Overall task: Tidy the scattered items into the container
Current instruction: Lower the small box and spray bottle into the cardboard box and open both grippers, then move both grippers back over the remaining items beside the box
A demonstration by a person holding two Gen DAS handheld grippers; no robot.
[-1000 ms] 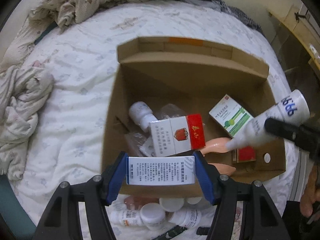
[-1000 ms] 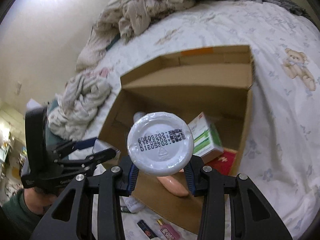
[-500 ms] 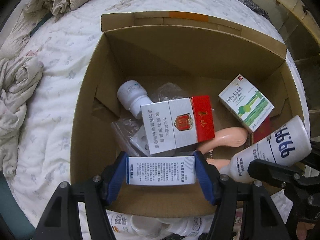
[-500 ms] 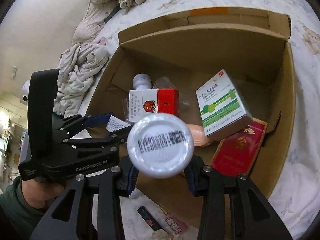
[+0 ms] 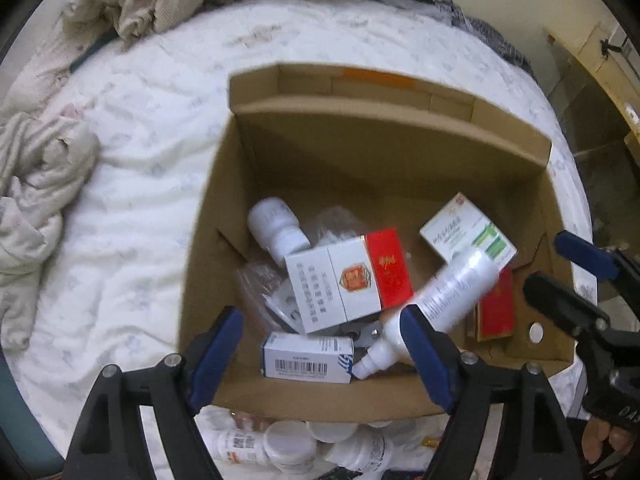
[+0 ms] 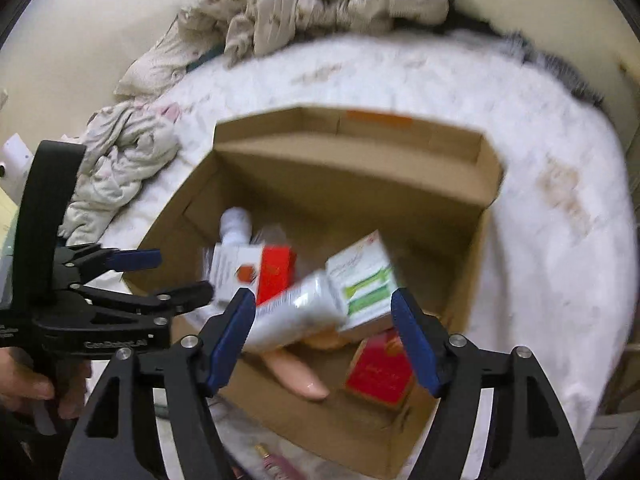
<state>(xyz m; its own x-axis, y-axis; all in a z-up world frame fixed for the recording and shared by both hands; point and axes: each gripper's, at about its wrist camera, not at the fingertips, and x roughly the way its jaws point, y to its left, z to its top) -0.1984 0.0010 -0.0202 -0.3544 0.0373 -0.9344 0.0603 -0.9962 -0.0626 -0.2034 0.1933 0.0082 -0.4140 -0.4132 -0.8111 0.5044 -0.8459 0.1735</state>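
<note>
Lying below spread fingers [image 5: 218, 344], bottle [image 5: 436, 306], carton [image 5: 308, 362]

Left wrist view: above near edge of cardboard box [image 5: 392, 152], looking steeply down, close, own blue fingers [image 5: 216, 344] at frame bottom. Right wrist view: same box [image 6: 360, 172] from near right corner, close, tilted down, blurred. Shared: box interior, bed [image 5: 132, 184], crumpled bedding at far edge. Each view catches other gripper at frame side.

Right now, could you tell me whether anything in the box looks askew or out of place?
Yes: the white bottle lies slanted, nozzle down, across the other items in the cardboard box, blurred as if mid-drop. Several jars remain outside on the bed.
</note>
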